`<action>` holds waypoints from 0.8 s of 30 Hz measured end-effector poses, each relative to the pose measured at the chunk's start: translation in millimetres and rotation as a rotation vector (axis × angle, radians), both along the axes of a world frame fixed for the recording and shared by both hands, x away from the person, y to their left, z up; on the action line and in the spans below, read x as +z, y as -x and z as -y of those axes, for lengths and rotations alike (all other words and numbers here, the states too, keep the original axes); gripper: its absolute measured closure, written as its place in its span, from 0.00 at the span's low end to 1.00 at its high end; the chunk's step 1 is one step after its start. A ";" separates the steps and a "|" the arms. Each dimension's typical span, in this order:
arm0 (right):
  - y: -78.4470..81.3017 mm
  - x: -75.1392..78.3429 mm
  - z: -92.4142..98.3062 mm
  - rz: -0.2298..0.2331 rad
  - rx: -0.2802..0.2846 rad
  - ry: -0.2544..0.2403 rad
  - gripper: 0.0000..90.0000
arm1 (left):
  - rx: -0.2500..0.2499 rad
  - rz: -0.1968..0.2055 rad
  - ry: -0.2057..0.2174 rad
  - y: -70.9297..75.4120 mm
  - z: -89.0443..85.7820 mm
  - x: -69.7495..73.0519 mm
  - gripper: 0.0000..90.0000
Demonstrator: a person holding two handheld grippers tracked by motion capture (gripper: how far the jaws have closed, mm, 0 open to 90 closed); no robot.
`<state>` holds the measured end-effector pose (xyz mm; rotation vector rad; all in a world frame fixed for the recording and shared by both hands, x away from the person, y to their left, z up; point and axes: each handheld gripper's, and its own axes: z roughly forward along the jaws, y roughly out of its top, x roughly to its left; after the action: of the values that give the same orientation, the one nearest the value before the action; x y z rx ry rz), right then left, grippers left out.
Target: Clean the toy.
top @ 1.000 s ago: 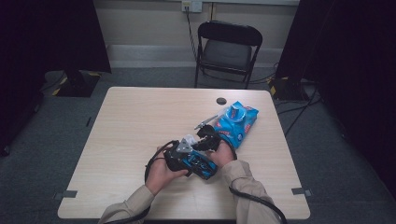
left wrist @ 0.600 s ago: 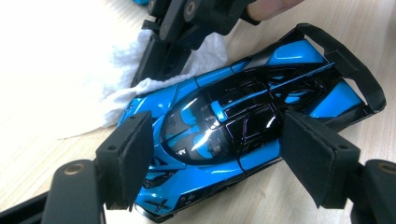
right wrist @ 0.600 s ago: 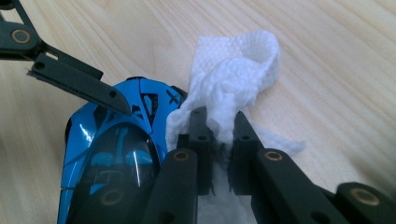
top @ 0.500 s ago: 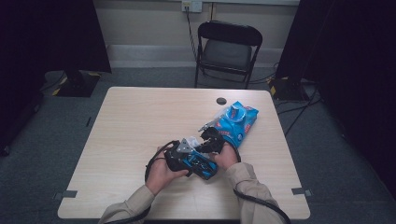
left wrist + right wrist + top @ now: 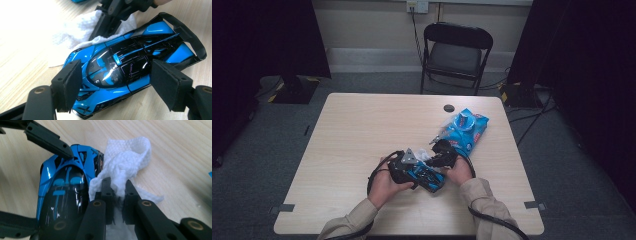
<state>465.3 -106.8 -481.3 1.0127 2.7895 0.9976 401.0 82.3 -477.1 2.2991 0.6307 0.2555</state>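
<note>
The left gripper (image 5: 424,172) clamps a blue and black toy car (image 5: 125,66) across its body. In the left gripper view one pad presses the car's flank near the nose and the other presses the opposite flank near the rear wing, so the car sits crosswise between the jaws, roof toward the camera. The car's underside rests on or just above the counter (image 5: 362,130); which of the two cannot be told.

The right gripper (image 5: 117,188) is closed on a white paper towel (image 5: 125,162). In the right gripper view its two narrow jaws stand nearly together with the crumpled towel pinched between them, and the towel bulges out beyond the tips and trails back under the jaws. The towel lies just beside the car, touching its side near the front; seen from this gripper, the car is to the left of the jaws and the towel straight ahead. One jaw of the left gripper crosses the upper left of that view and meets the car's nose end.

In the left gripper view the right gripper (image 5: 110,18) stands beyond the car, at its far side, with the towel (image 5: 75,37) spread between it and the car's front.

In the high view both hands meet near the person's edge of the counter. A blue packet (image 5: 464,127) lies beyond the right gripper (image 5: 443,156), near it, and a small dark round object (image 5: 448,108) lies farther off, past the packet.
</note>
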 end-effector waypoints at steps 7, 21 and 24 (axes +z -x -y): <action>5.4 1.0 6.7 0.005 0.002 0.010 0.92 | -0.001 -0.001 -0.004 0.0 0.4 0.3 0.29; 14.6 0.7 25.8 -0.007 0.005 0.000 0.92 | 0.004 -0.002 -0.003 0.4 0.3 0.2 0.29; 16.9 0.7 29.4 -0.002 0.006 0.000 0.92 | 0.004 -0.001 -0.002 0.5 0.4 0.2 0.29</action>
<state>448.4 -136.2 -480.6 1.0066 2.7963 0.9975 400.5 81.9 -476.9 2.3004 0.6365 0.2570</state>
